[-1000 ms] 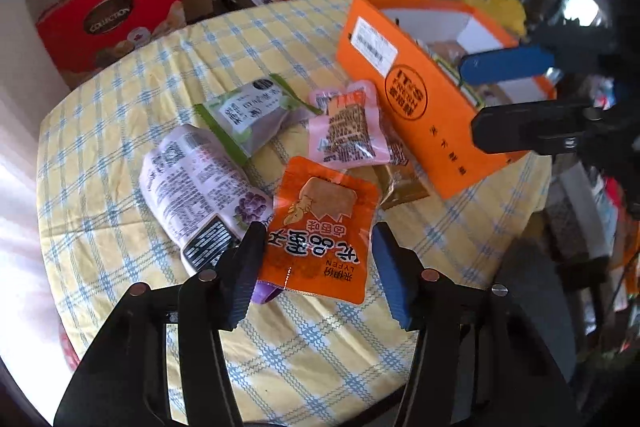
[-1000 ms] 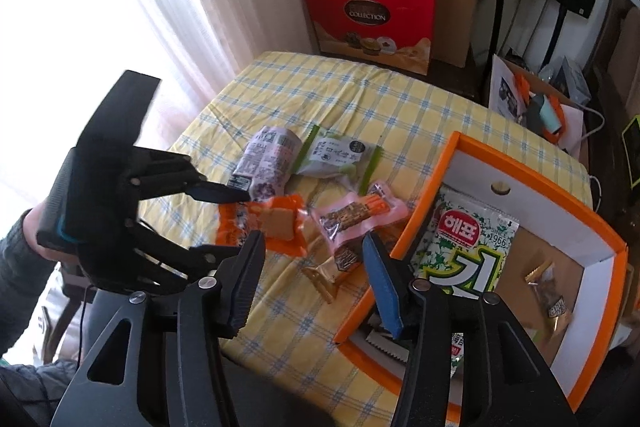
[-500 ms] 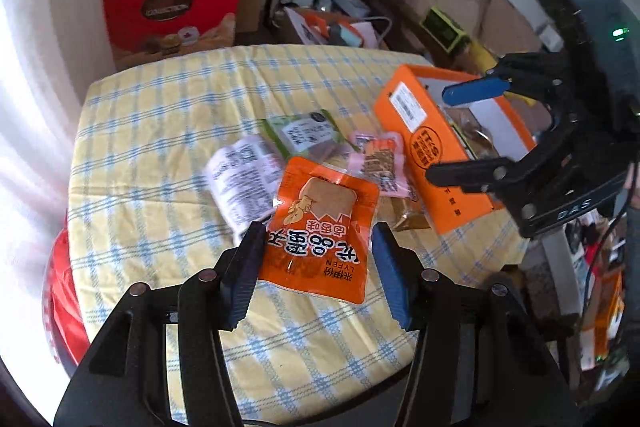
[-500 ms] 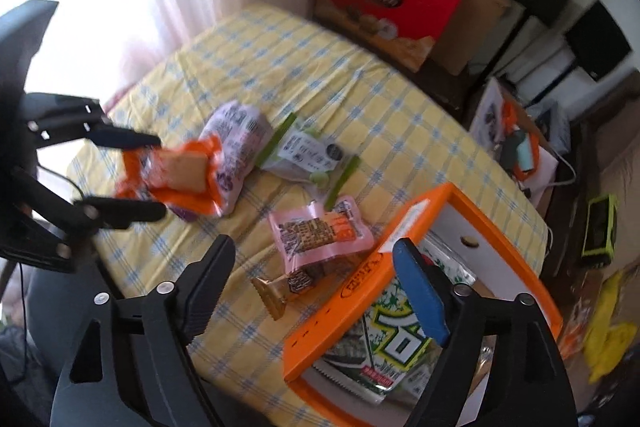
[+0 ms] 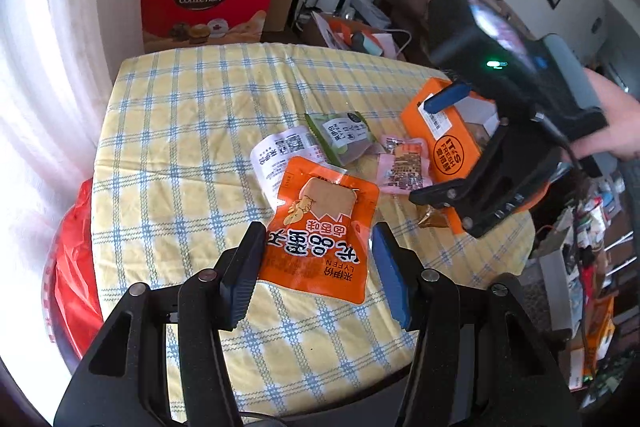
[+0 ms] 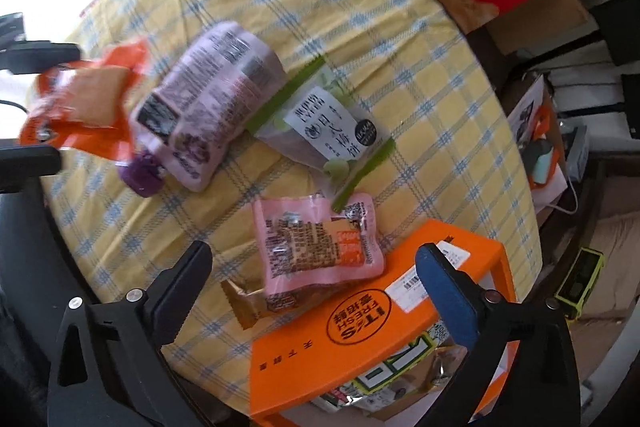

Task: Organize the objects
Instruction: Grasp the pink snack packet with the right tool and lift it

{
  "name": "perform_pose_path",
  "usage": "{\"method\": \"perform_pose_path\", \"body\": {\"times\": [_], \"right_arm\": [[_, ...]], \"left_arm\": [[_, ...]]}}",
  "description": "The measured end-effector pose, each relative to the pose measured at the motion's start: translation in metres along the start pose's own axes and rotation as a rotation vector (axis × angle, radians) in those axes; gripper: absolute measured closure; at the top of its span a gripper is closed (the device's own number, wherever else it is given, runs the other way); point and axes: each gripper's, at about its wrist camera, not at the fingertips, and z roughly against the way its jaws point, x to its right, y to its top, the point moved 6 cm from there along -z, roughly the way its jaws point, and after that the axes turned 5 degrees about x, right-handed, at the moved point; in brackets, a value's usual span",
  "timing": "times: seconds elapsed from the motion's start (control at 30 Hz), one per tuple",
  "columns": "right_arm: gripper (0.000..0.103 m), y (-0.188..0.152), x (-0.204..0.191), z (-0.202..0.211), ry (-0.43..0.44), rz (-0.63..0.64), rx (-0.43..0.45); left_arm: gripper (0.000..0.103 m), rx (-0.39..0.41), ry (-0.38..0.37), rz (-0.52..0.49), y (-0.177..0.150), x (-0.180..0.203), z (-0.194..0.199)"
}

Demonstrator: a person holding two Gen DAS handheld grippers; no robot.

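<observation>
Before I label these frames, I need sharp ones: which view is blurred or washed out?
Right wrist view: motion-smeared, worst on the purple packet; window corner blown white. Left wrist view: sharp on the orange packet, though the curtain glares white.

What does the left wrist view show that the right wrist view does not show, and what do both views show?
Only the left wrist view shows the person's hand holding the right gripper, and the red bag beside the table.

Only the right wrist view shows the green-and-white packet inside the orange box, the small purple item, and the right gripper's jaws opening above the pink snack packet, not touching it.

Both show the orange snack packet held in the left gripper, the green-edged packet, and the checked tablecloth.
</observation>
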Motion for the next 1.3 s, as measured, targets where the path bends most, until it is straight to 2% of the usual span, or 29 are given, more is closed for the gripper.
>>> {"method": "perform_pose_path", "body": {"times": [0.3,0.47,0.57,0.67,0.73,0.77,0.83,0.9,1.1,1.3], "right_arm": [[0.0,0.001,0.002,-0.036,0.043,0.016,-0.17],[0.0,-0.001,0.001,-0.052,0.102,0.034,-0.217],[0.0,-0.005,0.0,-0.061,0.101,0.054,-0.248],[0.002,-0.006,-0.003,-0.066,0.134,0.048,-0.251],[0.004,-0.007,-0.003,-0.065,0.156,0.045,-0.241],[0.006,-0.004,-0.001,-0.066,0.17,0.146,-0.211],[0.017,-0.005,0.001,-0.062,0.173,0.146,-0.193],[0.024,-0.005,0.004,-0.056,0.172,0.141,-0.166],[0.024,-0.008,0.005,-0.05,0.142,0.146,-0.081],[0.024,-0.014,-0.003,-0.03,0.171,0.126,0.039]], "left_arm": [[0.052,0.017,-0.021,0.024,-0.002,-0.008,0.005],[0.052,0.02,-0.034,0.025,-0.002,-0.009,0.006],[0.052,0.02,-0.038,0.022,-0.002,-0.008,0.006],[0.052,0.024,-0.042,0.019,-0.001,-0.007,0.007],[0.052,0.024,-0.044,0.018,-0.001,-0.006,0.006],[0.052,0.024,-0.044,0.017,-0.001,-0.005,0.006],[0.052,0.023,-0.046,0.019,0.0,-0.005,0.005],[0.052,0.023,-0.047,0.018,0.0,-0.003,0.004],[0.052,0.025,-0.045,0.011,-0.001,0.004,0.004],[0.052,0.032,-0.039,0.014,0.001,0.009,0.004]]}}
